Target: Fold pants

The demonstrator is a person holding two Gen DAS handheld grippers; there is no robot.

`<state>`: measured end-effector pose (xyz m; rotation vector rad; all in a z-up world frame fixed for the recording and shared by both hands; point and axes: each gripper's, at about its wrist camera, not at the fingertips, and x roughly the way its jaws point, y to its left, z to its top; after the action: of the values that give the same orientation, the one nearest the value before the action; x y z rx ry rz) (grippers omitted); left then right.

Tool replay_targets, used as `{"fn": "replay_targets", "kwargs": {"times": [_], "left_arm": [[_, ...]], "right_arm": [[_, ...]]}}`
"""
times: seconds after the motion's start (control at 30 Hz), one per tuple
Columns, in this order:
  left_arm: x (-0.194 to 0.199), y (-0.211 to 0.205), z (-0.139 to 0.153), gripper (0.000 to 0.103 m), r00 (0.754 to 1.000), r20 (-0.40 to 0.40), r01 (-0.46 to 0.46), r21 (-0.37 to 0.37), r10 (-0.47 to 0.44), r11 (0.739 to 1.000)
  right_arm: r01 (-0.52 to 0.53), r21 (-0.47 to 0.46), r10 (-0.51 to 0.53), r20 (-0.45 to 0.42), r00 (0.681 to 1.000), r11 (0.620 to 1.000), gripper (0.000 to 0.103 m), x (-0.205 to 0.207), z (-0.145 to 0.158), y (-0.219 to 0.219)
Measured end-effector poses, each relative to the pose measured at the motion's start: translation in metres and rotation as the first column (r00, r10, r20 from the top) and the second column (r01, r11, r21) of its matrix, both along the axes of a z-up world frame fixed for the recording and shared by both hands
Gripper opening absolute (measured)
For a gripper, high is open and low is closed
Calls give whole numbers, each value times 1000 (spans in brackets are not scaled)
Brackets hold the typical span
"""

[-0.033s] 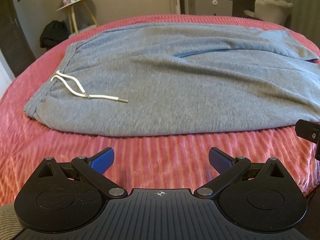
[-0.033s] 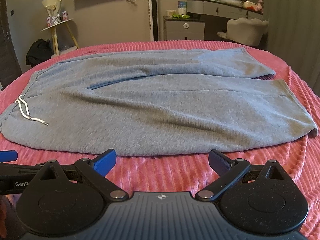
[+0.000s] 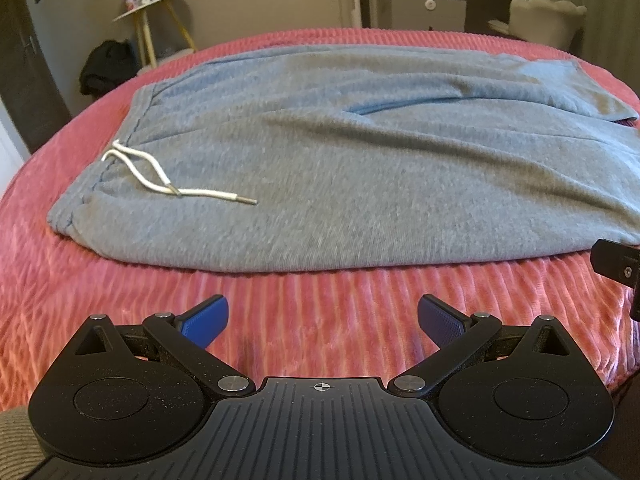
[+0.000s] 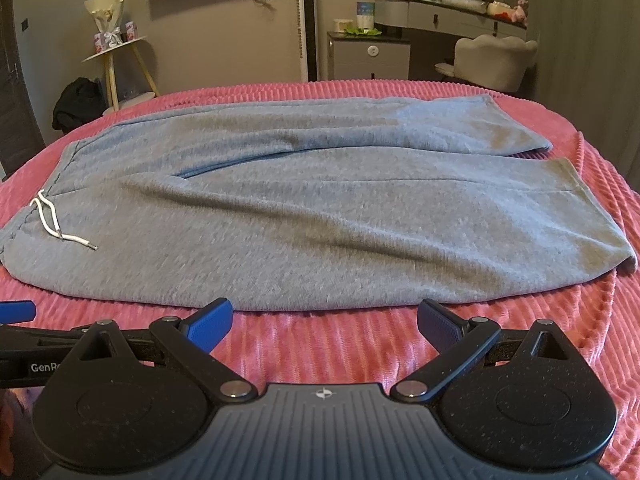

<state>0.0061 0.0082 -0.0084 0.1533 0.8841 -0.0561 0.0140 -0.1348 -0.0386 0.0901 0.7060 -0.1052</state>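
Observation:
Grey sweatpants (image 3: pixel 340 168) lie flat across a pink ribbed bedspread (image 3: pixel 320 308), waistband at the left with a white drawstring (image 3: pixel 160 176), legs running right. They also show in the right wrist view (image 4: pixel 304 224), with both leg hems (image 4: pixel 600 220) at the right. My left gripper (image 3: pixel 323 322) is open and empty, just short of the pants' near edge below the waist end. My right gripper (image 4: pixel 325 320) is open and empty, at the near edge around mid-leg. One of the left gripper's fingers (image 4: pixel 16 310) shows at the left of the right wrist view.
The bed (image 4: pixel 600 360) curves away at the sides. Beyond it stand a small round side table (image 4: pixel 116 48), a black bag (image 4: pixel 76 104) on the floor, a grey cabinet (image 4: pixel 368 56), a vanity desk (image 4: pixel 448 12) and a pale chair (image 4: pixel 496 56).

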Motion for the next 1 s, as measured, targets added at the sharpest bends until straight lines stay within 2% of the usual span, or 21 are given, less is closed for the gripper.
{"fn": "replay_targets", "kwargs": {"times": [0.37, 1.0], "left_arm": [[4, 0, -1, 103, 1000, -20, -9, -4, 9, 1000], [17, 0, -8, 103, 997, -81, -18, -11, 17, 1000]], "right_arm": [[-10, 12, 10, -15, 1000, 1000, 99, 3, 0, -1], [-17, 87, 22, -65, 998, 996, 99, 20, -11, -8]]}}
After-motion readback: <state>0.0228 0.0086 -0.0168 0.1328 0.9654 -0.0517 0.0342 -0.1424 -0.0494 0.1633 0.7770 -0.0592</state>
